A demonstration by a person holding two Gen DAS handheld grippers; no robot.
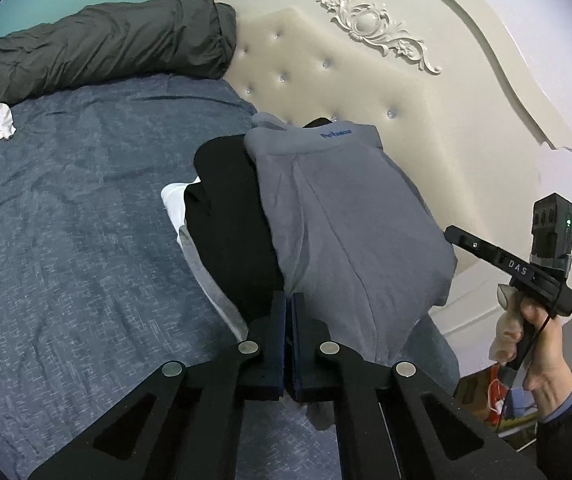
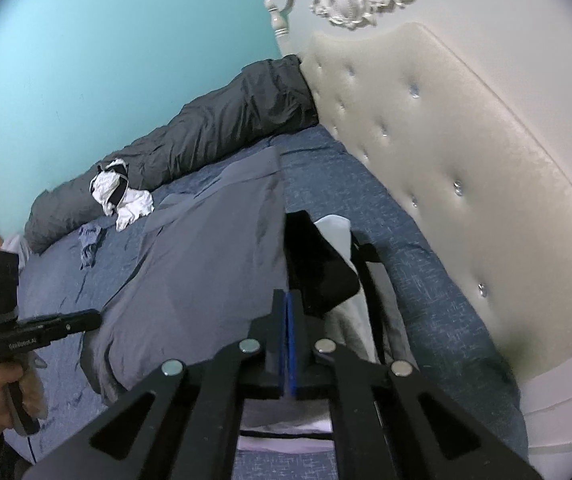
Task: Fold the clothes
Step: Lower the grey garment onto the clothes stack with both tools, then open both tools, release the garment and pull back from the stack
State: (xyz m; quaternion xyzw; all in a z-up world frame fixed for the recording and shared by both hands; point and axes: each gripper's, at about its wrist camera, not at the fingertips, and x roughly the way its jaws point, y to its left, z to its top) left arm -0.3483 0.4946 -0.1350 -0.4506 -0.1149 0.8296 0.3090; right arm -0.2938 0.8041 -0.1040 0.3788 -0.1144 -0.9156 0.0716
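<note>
A folded grey garment point(image 1: 338, 220) with a small blue logo lies on top of a black garment point(image 1: 229, 220) and white cloth point(image 1: 173, 200), close to the headboard. My left gripper point(image 1: 290, 300) is shut, its tips at the near edge of the grey garment where it meets the black one; no cloth shows between the pads. My right gripper point(image 1: 452, 234), held by a hand, hovers by the garment's right edge. In the right wrist view my right gripper point(image 2: 288, 300) is shut between the grey garment point(image 2: 205, 272) and the black garment point(image 2: 318, 268). My left gripper point(image 2: 95, 316) is beside the grey garment's left edge.
A blue bedsheet point(image 1: 65, 220) covers the bed. A rolled dark grey duvet point(image 1: 117, 44) lies along the teal wall, with a black and white garment pile point(image 2: 119, 196) in front of it. The cream tufted headboard point(image 1: 366, 92) stands right behind the stack.
</note>
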